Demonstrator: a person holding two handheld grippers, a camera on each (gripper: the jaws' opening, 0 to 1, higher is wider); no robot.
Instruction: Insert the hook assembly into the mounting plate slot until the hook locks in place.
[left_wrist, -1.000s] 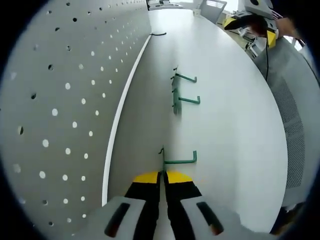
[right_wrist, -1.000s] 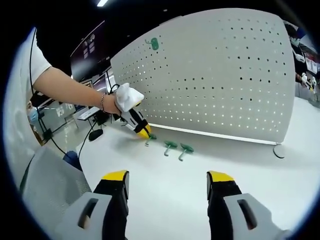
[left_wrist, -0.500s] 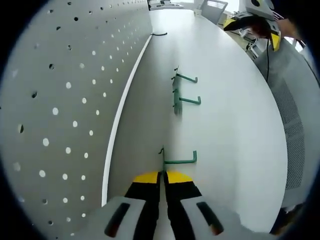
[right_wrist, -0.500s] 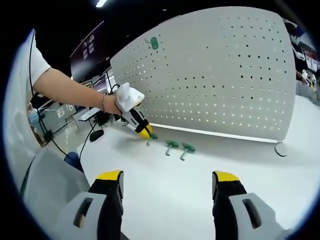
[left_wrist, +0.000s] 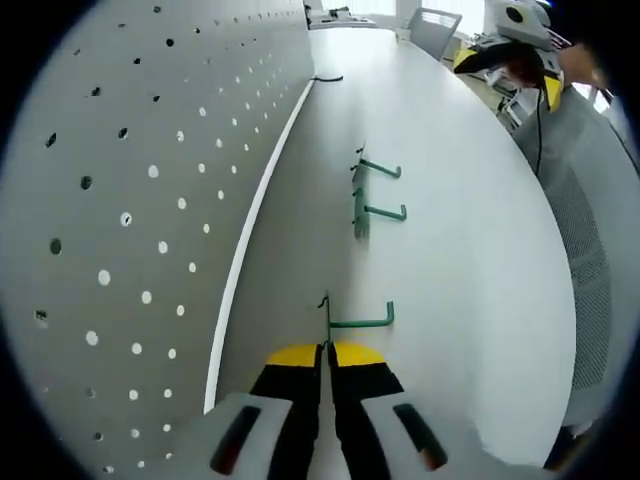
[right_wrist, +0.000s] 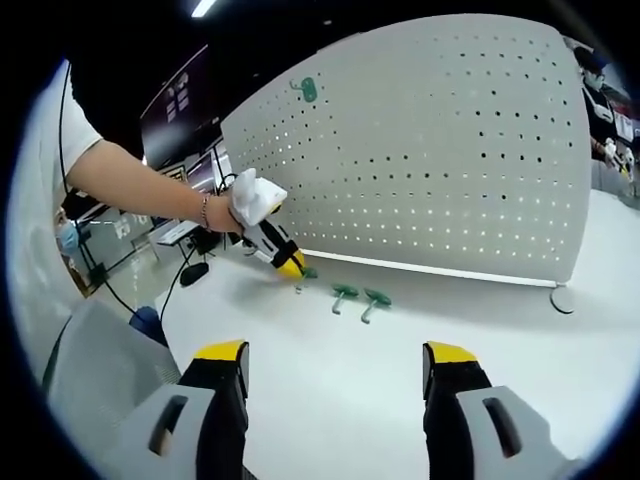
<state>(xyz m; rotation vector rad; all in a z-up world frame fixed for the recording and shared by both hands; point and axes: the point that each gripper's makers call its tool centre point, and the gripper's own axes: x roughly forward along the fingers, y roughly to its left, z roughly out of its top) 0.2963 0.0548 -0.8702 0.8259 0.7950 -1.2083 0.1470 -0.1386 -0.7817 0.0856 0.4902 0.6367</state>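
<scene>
The green hook (left_wrist: 352, 320), clamped in the closed left tool (left_wrist: 322, 352), is now raised slightly off the worktop (left_wrist: 460, 230) beside the pegboard (left_wrist: 130, 200), suggesting insertion is pending, while the right tool (right_wrist: 335, 365) is held open.

Open surface to the right, pegboard wall closing the left

In the left gripper view the pegboard (left_wrist: 120, 200) fills the left of the frame, and two green hooks (left_wrist: 372, 190) lie mid-frame on the surface (left_wrist: 470, 250) just beside its base. Right and lower right of them the surface lies bare, up to a mesh chair (left_wrist: 590, 270) at the right edge.
</scene>
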